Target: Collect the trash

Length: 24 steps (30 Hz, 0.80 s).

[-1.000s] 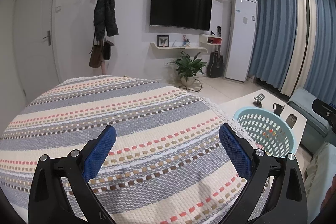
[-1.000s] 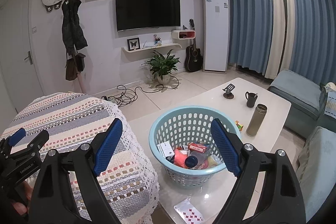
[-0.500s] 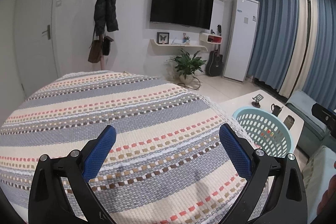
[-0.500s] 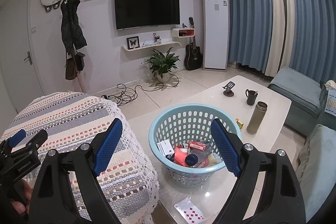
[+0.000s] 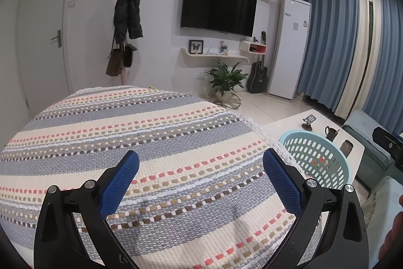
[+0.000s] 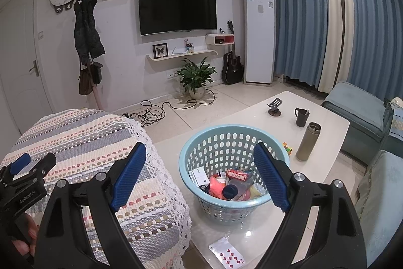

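The playing card [image 6: 227, 255] is half behind the right gripper [image 6: 200, 177].

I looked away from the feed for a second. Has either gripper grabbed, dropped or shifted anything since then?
Nothing visibly changed. The left gripper stays open and empty over the striped cloth, and the right gripper stays open and empty above the blue basket. The basket's trash and the playing card on the white table lie as before.
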Motion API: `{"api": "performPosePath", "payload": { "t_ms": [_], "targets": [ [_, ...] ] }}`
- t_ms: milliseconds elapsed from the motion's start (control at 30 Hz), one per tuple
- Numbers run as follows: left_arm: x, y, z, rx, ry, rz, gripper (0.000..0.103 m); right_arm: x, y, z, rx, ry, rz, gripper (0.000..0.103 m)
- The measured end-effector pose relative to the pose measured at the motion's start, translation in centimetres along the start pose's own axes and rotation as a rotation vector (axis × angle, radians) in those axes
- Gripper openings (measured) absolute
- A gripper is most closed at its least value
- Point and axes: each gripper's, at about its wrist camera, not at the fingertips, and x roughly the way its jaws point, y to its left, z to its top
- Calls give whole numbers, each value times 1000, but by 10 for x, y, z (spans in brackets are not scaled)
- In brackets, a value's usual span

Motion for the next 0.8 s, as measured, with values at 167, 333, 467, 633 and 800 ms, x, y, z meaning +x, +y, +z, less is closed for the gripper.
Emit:
{"api": "performPosePath", "payload": {
  "t_ms": [167,333,467,633,800],
  "targets": [
    [0,0,1,-7,4,-3,95,2,1,-2,-1,6,3,83],
    [0,-1,1,-3,4,-3,95,2,1,-3,-3,6,2,83],
    [0,-1,1,1,3,-5,95,2,1,-3,-2,6,1,83],
    [0,-2,1,1,4,-6,95,2,3,-5,-7,8,3,83],
    [0,-3,1,3,4,-6,95,4,4,-6,-8,12,5,83]
  ]
}}
